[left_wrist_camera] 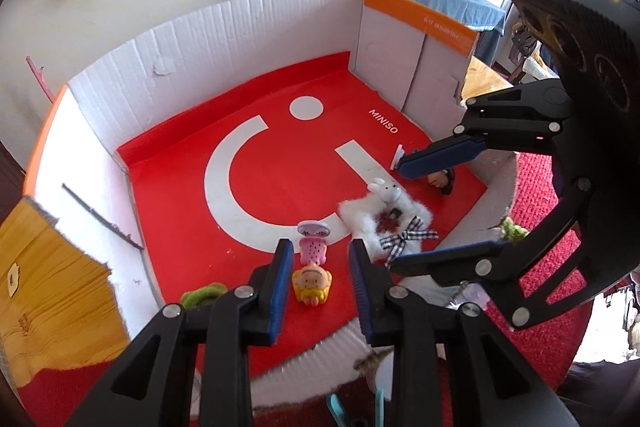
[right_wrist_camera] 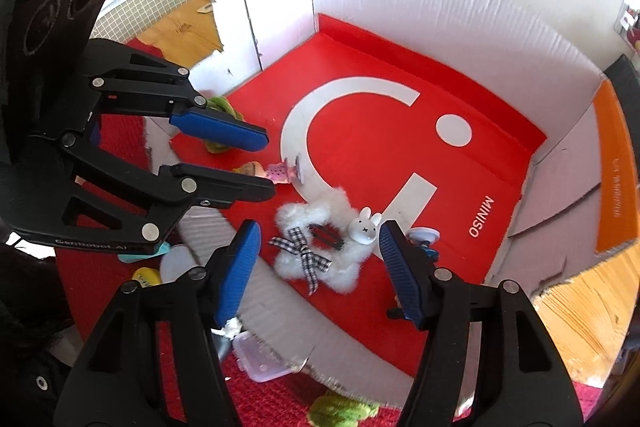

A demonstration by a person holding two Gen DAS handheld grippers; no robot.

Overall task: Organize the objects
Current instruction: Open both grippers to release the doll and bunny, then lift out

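A low white cardboard box (left_wrist_camera: 224, 27) with a red MINISO floor holds the toys. A small doll (left_wrist_camera: 312, 267) with a pink body and yellow base lies flat on that floor. My left gripper (left_wrist_camera: 320, 267) hangs over it, open, with the doll between the blue pads and touching neither. A fluffy white star clip (right_wrist_camera: 320, 247) carries a white rabbit (right_wrist_camera: 366, 227) and a checked bow. My right gripper (right_wrist_camera: 316, 259) stands open around it, pads clear of the fur. The same gripper (left_wrist_camera: 400, 215) shows at right in the left wrist view.
A small dark-haired figure (left_wrist_camera: 440, 181) lies by the right gripper's far finger. A green ring (left_wrist_camera: 200, 293) sits in the box's near left corner. Outside on the red mat lie a clear plastic case (right_wrist_camera: 264, 359), a green fuzzy thing (right_wrist_camera: 340, 411) and a yellow piece (right_wrist_camera: 146, 277).
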